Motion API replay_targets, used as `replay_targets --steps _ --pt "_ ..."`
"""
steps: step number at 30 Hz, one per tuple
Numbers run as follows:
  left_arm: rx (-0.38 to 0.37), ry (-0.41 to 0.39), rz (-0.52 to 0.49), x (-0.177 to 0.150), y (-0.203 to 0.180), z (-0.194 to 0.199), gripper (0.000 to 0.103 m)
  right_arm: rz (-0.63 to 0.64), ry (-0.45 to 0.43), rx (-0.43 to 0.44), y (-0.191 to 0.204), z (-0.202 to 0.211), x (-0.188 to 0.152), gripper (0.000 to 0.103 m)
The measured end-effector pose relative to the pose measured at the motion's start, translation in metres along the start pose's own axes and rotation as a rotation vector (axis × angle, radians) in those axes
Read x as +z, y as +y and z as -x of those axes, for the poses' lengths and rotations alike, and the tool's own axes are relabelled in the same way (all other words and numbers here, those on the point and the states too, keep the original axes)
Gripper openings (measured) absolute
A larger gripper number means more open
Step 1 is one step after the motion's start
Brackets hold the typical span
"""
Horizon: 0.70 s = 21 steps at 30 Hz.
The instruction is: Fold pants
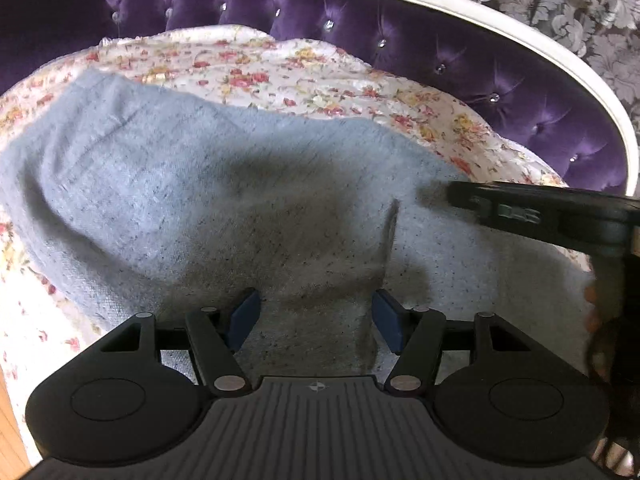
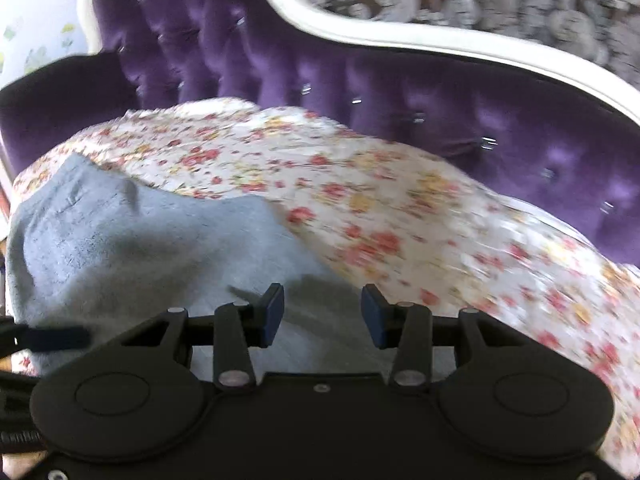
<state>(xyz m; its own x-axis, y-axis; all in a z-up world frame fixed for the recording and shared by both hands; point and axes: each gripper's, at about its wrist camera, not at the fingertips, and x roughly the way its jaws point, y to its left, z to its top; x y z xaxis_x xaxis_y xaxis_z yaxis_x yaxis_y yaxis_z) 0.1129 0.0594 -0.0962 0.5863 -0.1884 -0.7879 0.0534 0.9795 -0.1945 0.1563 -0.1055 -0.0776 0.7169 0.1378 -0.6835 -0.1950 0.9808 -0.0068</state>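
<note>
Both tongs stand apart with nothing pinched between their blue pads.

Left wrist view: the left tongs [image 1: 316, 318] hover over the grey pants [image 1: 208, 200], which lie spread across a floral quilt [image 1: 320, 80] covering the seat of a purple tufted sofa [image 1: 400, 28]. The grey cloth reaches from the quilt's left side to its right edge, with a fold crease just beyond the right pad and a dark shadow in the middle. From the right edge of this view the right tongs' black finger [image 1: 532, 212] juts in over the pants, and a hand [image 1: 596, 312] shows beside it, partly hidden. The sofa's white frame [image 1: 520, 40] curves along the back, with damask wallpaper [image 1: 580, 8] behind. A strip of wooden floor [image 1: 10, 432] shows at the lower left.

Right wrist view, blurred: the right tongs [image 2: 322, 312] hang over the pants' [image 2: 140, 248] right end, near where grey cloth meets the quilt [image 2: 400, 208]. Bare quilt fills the right half up to the sofa back [image 2: 360, 80]. At the left edge the left tongs' blue pad [image 2: 56, 338] lies over the grey cloth.
</note>
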Motion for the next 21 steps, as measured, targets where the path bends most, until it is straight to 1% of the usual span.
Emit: replay_targets --steps 3,5,6,7,8,10,13,16,21 --pt "0.013 0.003 -0.025 0.000 -0.002 -0.003 0.061 0.019 0.063 0.003 0.004 -0.028 0.004 0.052" --pt "0.024 0.006 -0.037 0.001 -0.004 -0.006 0.061 0.007 0.102 -0.003 0.001 -0.046 0.003 0.052" --pt "0.028 0.006 -0.042 0.002 -0.005 -0.007 0.062 -0.009 0.078 -0.008 -0.001 -0.047 0.003 0.055" --pt "0.030 0.007 -0.046 0.001 -0.006 -0.008 0.063 -0.016 0.077 -0.016 -0.003 -0.050 0.004 0.060" --pt "0.032 0.007 -0.047 0.002 -0.006 -0.008 0.064 -0.019 0.083 -0.026 -0.004 -0.052 0.006 0.062" --pt "0.035 0.007 -0.049 0.001 -0.008 -0.008 0.067 -0.037 0.097 -0.042 -0.007 -0.056 0.009 0.073" --pt "0.046 0.011 -0.060 0.001 -0.011 -0.009 0.069 -0.085 0.111 -0.030 -0.015 -0.063 0.010 0.082" --pt "0.049 0.014 -0.061 0.001 -0.012 -0.010 0.071 -0.103 0.119 -0.017 -0.021 -0.067 0.013 0.085" --pt "0.058 0.017 -0.057 0.003 -0.012 -0.010 0.071 -0.097 0.130 -0.011 -0.022 -0.069 0.019 0.084"
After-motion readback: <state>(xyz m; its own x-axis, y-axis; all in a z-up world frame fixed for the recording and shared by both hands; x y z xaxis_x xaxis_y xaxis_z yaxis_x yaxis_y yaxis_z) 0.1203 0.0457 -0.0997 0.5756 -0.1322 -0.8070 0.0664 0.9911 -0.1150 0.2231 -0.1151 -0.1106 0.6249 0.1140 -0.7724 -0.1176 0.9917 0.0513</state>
